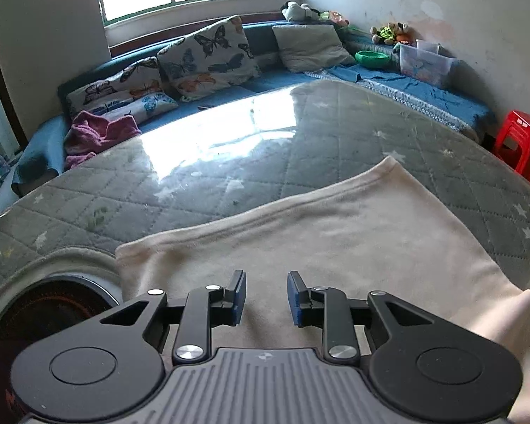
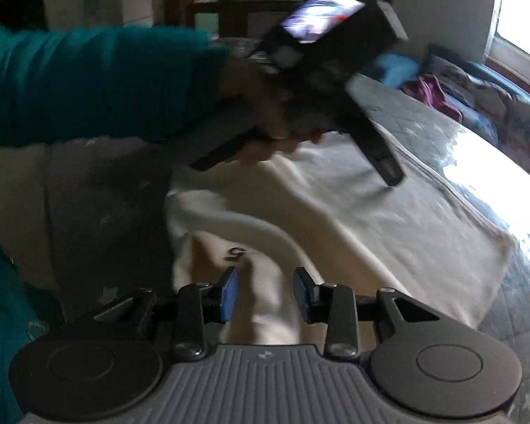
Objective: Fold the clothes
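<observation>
A cream garment (image 1: 335, 240) lies spread on the grey quilted table (image 1: 201, 183), its hem toward the far side. My left gripper (image 1: 266, 298) is open just above the cloth, holding nothing. In the right wrist view the same garment (image 2: 388, 219) lies partly folded, with a bunched sleeve or flap running toward the camera. My right gripper (image 2: 265, 295) is open with that bunched cream cloth lying between its jaws. The left gripper (image 2: 381, 162), held by a hand in a teal sleeve, hovers over the garment's far part; the view is blurred.
A round black hole (image 1: 42, 314) sits in the table at the left of the garment. A blue sofa (image 1: 265, 81) with butterfly cushions and a purple cloth (image 1: 95, 134) lies beyond the table. A red stool (image 1: 523, 145) stands at the right.
</observation>
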`<action>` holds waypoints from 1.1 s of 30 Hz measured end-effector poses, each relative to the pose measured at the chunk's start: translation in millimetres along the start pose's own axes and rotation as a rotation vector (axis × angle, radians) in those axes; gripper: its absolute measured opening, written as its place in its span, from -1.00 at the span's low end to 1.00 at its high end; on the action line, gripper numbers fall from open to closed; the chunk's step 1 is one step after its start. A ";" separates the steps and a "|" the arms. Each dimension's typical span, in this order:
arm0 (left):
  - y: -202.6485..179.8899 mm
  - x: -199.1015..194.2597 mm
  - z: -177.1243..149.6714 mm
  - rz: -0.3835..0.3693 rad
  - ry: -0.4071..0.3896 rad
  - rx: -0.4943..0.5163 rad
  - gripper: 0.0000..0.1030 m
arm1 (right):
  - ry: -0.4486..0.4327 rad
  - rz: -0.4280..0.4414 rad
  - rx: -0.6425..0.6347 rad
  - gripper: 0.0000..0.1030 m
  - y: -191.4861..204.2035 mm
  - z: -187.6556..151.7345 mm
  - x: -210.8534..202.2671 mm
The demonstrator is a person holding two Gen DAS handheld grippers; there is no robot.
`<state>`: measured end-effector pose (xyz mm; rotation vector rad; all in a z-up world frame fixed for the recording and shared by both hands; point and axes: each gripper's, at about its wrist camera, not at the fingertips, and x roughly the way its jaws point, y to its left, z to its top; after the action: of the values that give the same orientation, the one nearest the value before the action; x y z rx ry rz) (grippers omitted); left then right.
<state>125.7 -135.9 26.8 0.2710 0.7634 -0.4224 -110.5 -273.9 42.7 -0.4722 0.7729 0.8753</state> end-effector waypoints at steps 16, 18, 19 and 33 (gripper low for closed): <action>-0.7 2.5 -4.0 0.025 -0.016 0.000 -0.26 | -0.016 0.050 -0.045 -0.96 29.0 -7.5 -4.8; -0.7 2.6 -4.1 0.030 -0.020 -0.002 -0.20 | -0.001 0.062 -0.053 -0.95 35.8 -11.8 -1.9; -0.6 2.6 -4.3 0.037 -0.022 -0.002 -0.16 | 0.009 0.067 -0.054 -0.94 37.9 -13.7 0.5; -20.0 -69.4 -48.4 -0.097 -0.087 -0.024 -0.09 | -0.030 -0.073 0.202 -0.76 3.7 -34.6 -28.2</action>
<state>42.3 -116.2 41.2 0.1920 0.6977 -0.5129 -138.8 -308.6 41.8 -0.3058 0.8022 0.7263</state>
